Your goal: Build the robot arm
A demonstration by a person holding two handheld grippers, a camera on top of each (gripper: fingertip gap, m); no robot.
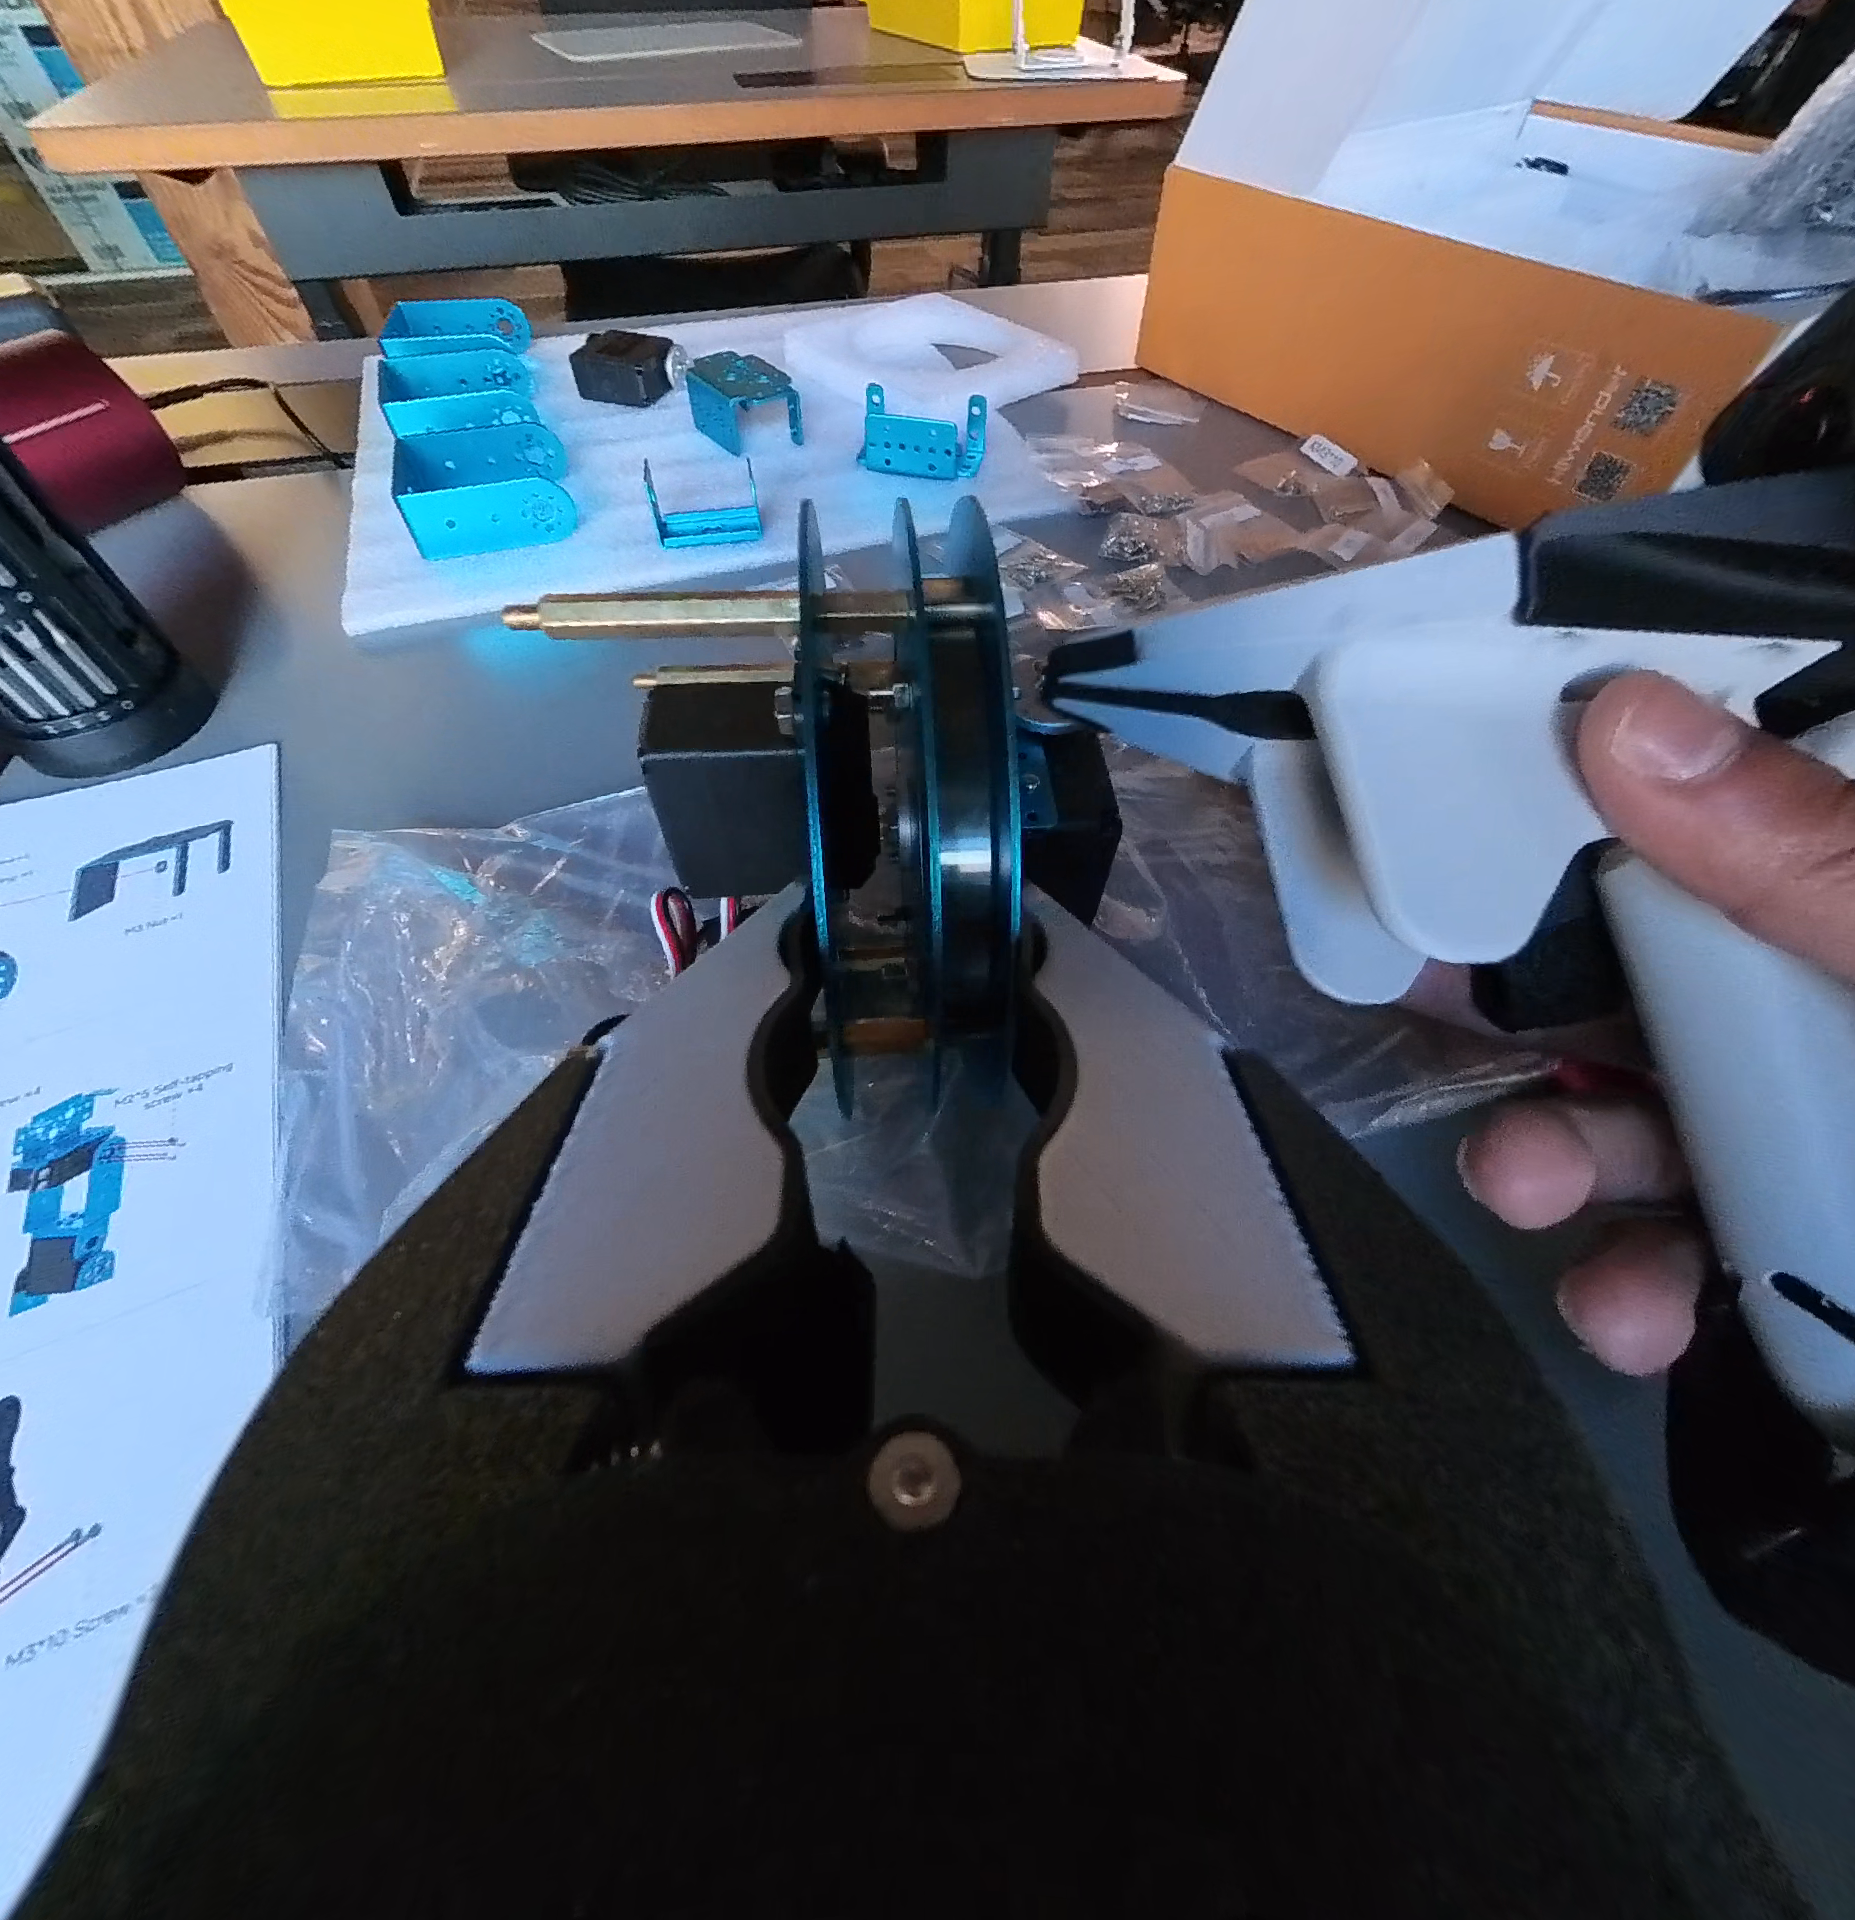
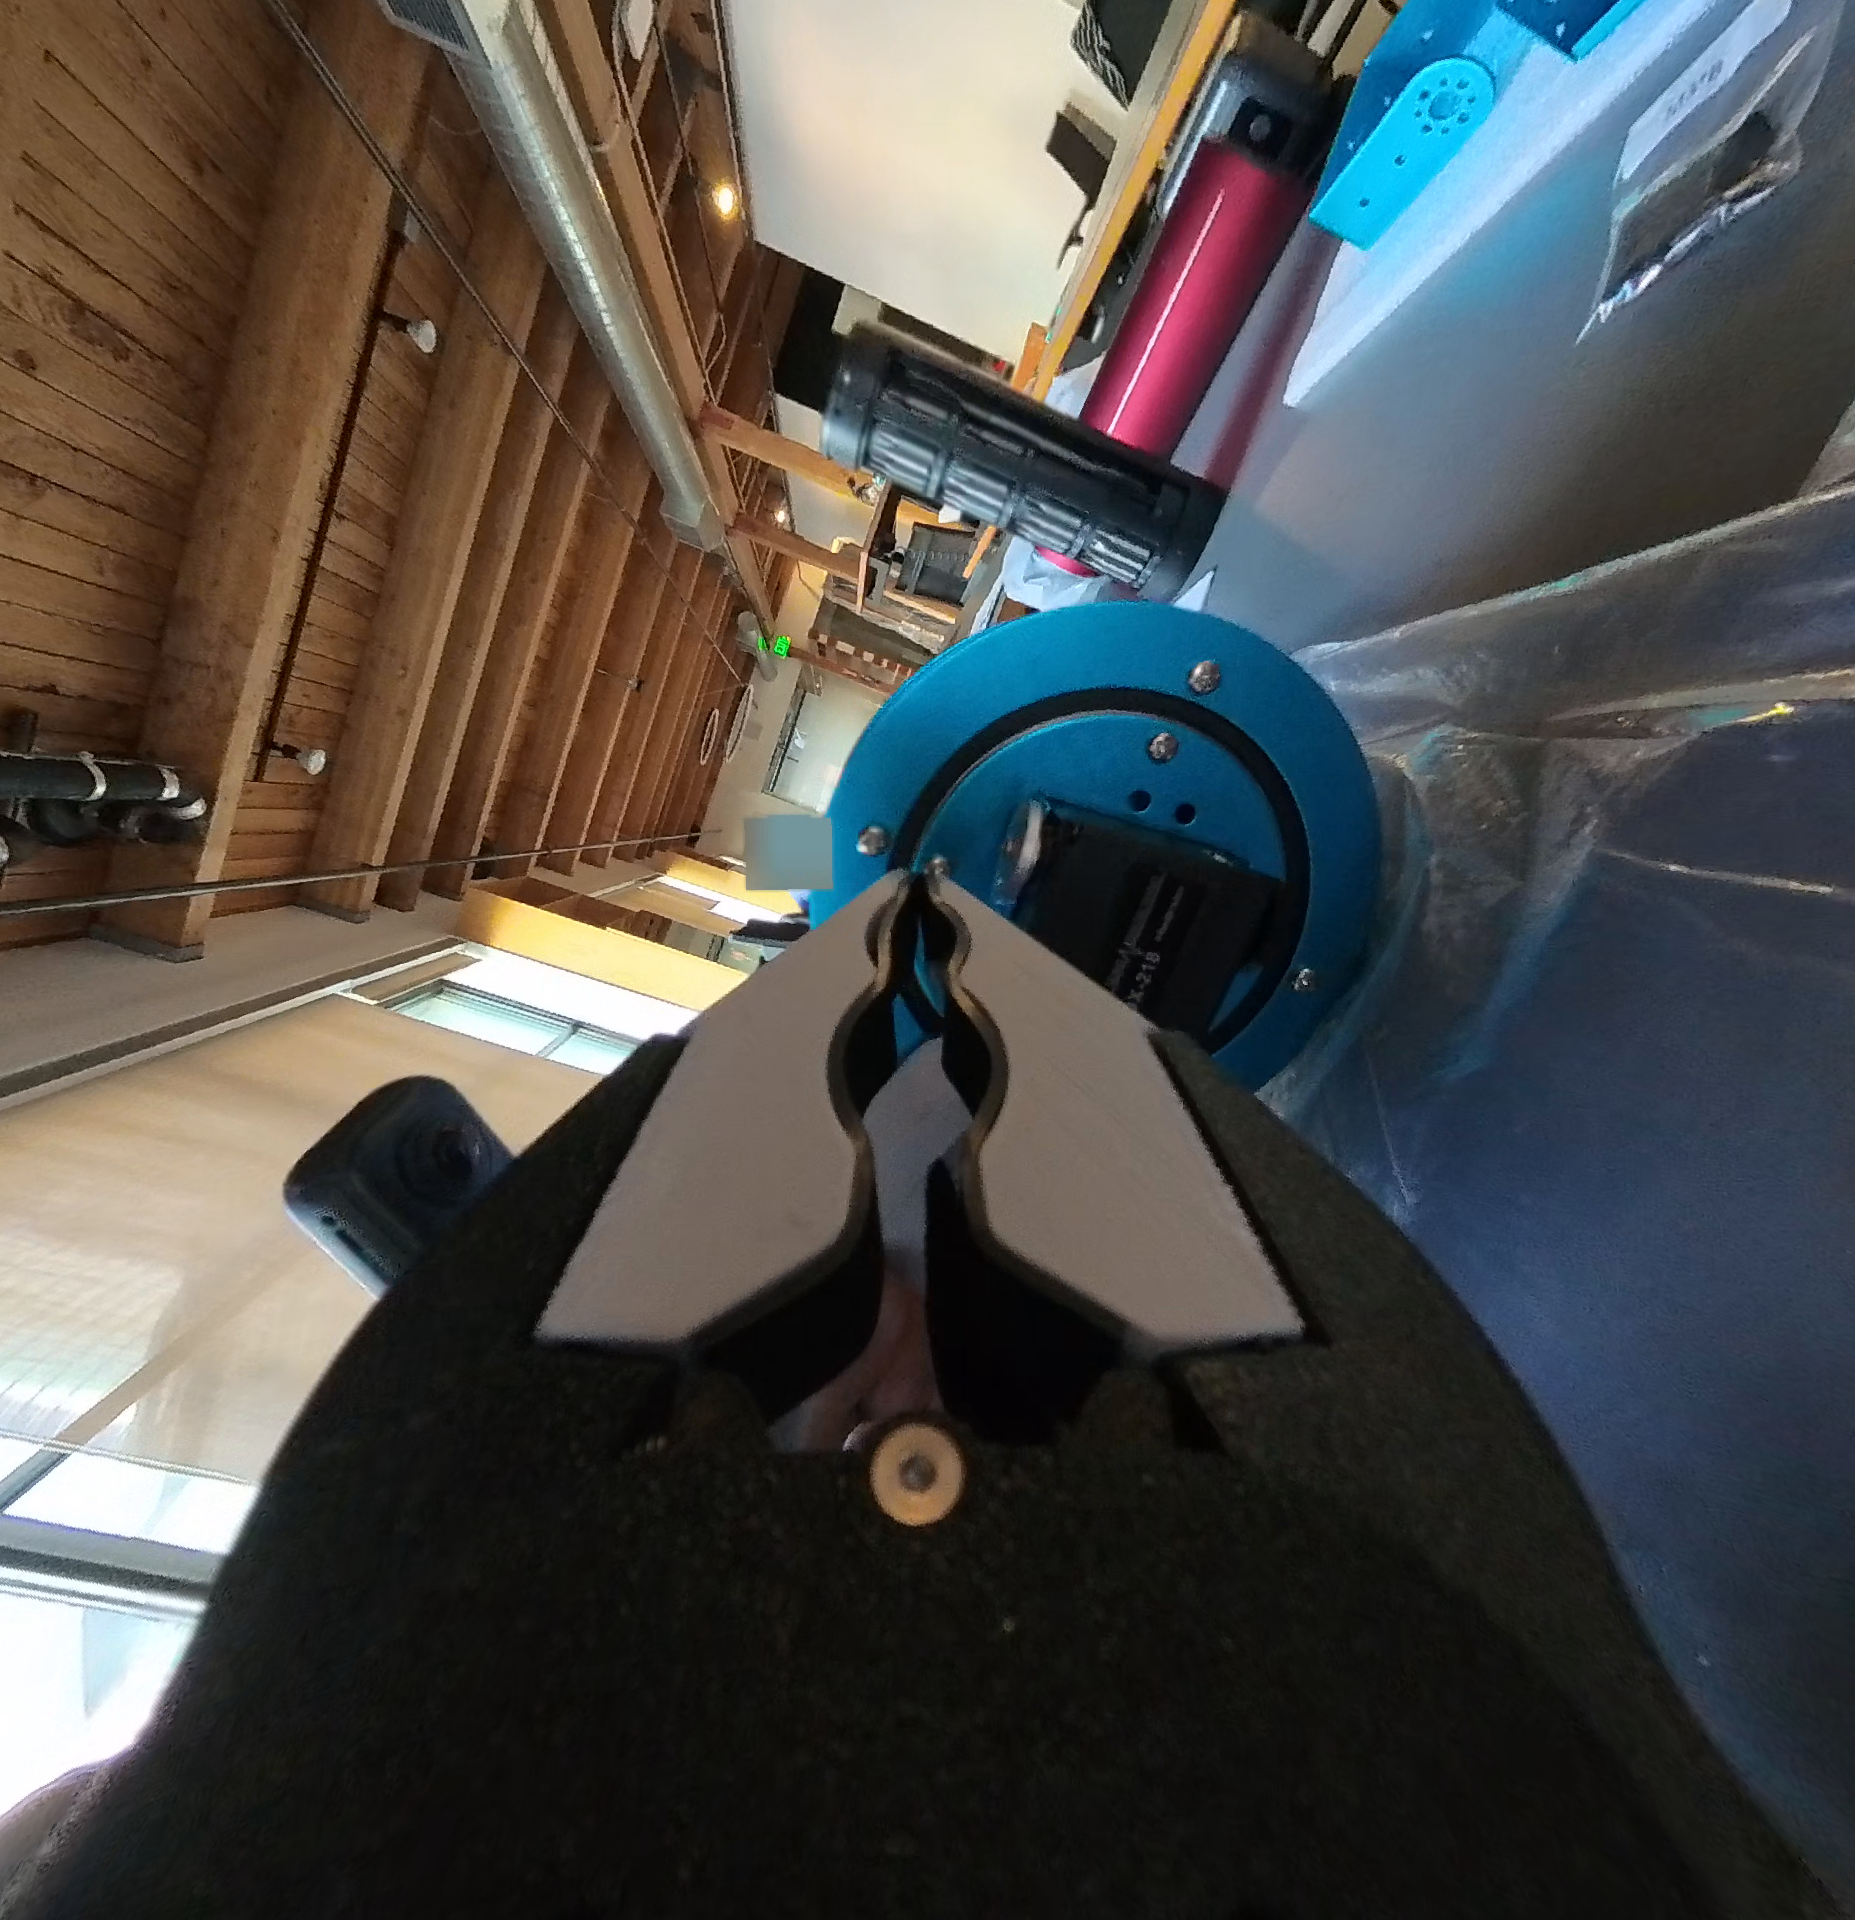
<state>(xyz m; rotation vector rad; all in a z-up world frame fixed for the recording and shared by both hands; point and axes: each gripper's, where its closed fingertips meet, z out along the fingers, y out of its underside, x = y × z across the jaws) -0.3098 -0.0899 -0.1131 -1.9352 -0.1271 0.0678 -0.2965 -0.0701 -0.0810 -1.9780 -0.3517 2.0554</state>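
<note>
A blue round-plate assembly [image 1: 907,790] with brass standoffs [image 1: 674,613] and a black servo [image 1: 725,800] stands on edge above the grey table. My left gripper [image 1: 912,935] is shut on the lower rims of its blue discs. My right gripper [image 1: 1058,691], held by a hand [image 1: 1733,810], reaches in from the right, its tips against the assembly's right face. In the right wrist view my right gripper [image 2: 923,878] is shut on a small silver screw [image 2: 938,864] at the inner edge of the blue ring [image 2: 1287,727], next to the servo [image 2: 1162,925].
A white foam sheet [image 1: 383,582] at the back carries several blue brackets [image 1: 476,499]. Small screw bags [image 1: 1214,499] lie before an orange-and-white box [image 1: 1422,343]. An instruction sheet [image 1: 123,1039], a black bit holder [image 1: 50,644] and crumpled clear plastic [image 1: 466,935] lie to the left. The gap from one gripper's tips to the other's is roughly 4 centimetres.
</note>
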